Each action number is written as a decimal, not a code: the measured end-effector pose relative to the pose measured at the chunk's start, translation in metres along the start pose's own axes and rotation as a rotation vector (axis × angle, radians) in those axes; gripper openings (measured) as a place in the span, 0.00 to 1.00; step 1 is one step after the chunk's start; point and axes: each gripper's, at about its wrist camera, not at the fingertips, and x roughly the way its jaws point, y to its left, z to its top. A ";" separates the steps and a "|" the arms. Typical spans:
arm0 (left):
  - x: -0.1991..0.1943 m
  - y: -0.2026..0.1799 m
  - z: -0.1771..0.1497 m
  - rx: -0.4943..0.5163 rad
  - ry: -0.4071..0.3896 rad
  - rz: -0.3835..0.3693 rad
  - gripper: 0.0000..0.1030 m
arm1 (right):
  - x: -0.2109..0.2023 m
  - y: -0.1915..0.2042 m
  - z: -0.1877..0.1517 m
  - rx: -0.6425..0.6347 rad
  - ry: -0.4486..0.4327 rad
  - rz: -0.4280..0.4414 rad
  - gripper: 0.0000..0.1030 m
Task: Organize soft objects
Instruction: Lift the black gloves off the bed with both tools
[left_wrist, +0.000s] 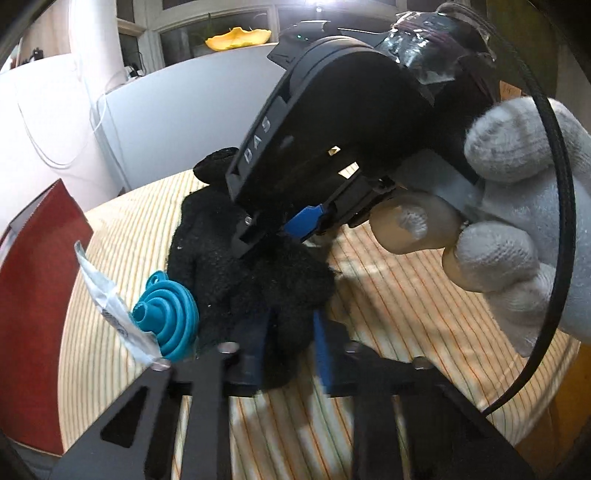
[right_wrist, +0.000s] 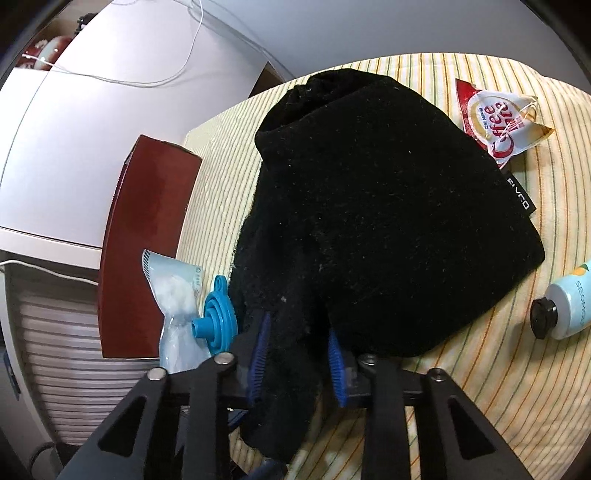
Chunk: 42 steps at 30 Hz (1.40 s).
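The black beanie (right_wrist: 369, 206) lies on the striped bench (right_wrist: 498, 369), and both claws have hold of it. The right claw (right_wrist: 297, 363) pinches a fold at the beanie's near edge between its blue pads (right_wrist: 258, 354). The left claw (left_wrist: 291, 343) grips another bunched fold of the beanie (left_wrist: 258, 273), with the right claw (left_wrist: 280, 230) biting down just beyond it, held by a white-gloved hand (left_wrist: 509, 229). Left of the beanie sit a teal funnel (right_wrist: 216, 317), a clear packet (right_wrist: 173, 299) and a red box (right_wrist: 144, 236). Right of it lie a creamer sachet (right_wrist: 495, 118) and a small bottle (right_wrist: 565, 306).
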 end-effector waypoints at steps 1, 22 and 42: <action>0.001 0.001 0.000 -0.003 -0.001 -0.005 0.12 | 0.000 -0.001 0.000 -0.001 -0.002 -0.004 0.19; -0.047 0.008 -0.025 -0.108 -0.036 -0.207 0.07 | -0.035 0.020 -0.063 -0.039 -0.073 0.052 0.08; -0.089 -0.015 -0.025 -0.063 -0.133 -0.344 0.07 | -0.094 0.030 -0.115 -0.047 -0.163 0.070 0.08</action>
